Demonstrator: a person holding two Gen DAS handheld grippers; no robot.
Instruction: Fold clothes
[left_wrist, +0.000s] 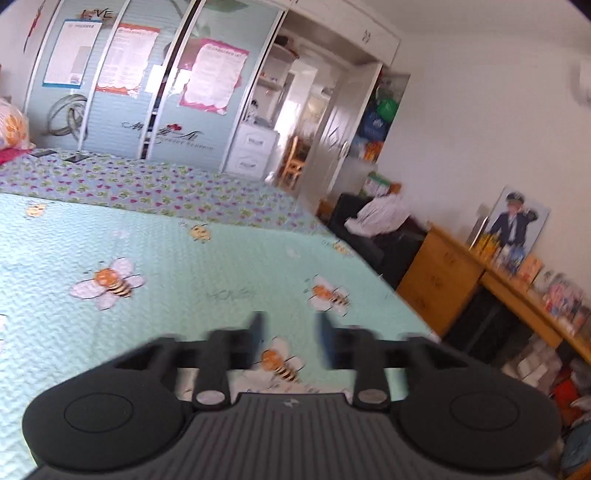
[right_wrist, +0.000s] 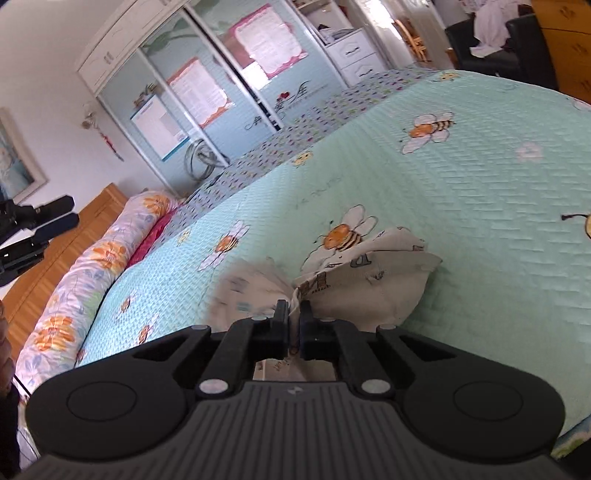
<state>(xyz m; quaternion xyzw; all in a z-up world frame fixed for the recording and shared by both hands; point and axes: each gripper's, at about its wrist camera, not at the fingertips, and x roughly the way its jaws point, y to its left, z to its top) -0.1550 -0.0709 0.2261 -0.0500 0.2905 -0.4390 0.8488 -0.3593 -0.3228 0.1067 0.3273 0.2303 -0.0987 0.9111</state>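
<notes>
Pinching a bunched edge of cream printed cloth, the right gripper (right_wrist: 293, 314) has its jaws clamped on the fabric, with only a thin seam of cloth showing between them. That garment (right_wrist: 369, 284) (a small piece with cartoon prints, kind unclear) hangs and fans out from the grip, one side blurred as if swinging, its far side seeming to rest on the mint bee-print bedspread (right_wrist: 461, 192). Held by one edge like this, it can be lifted clear so its shape falls open, or dragged to a flat patch of bed; the pictures fit either a piece being shaken out for folding or one being carried mid-fold.

In its own view, the left gripper (left_wrist: 290, 332) hovers over the bedspread with its jaws well apart and nothing between them, probably kept ready to take a second edge. It also shows at the left margin of the right wrist view, well apart from the cloth.

Farther off, a floral bolster (right_wrist: 96, 266) lies along the bed's side, then a purple-patterned sheet (left_wrist: 155, 184), then the sliding wardrobe doors (left_wrist: 122, 92) with posters taped on.
</notes>
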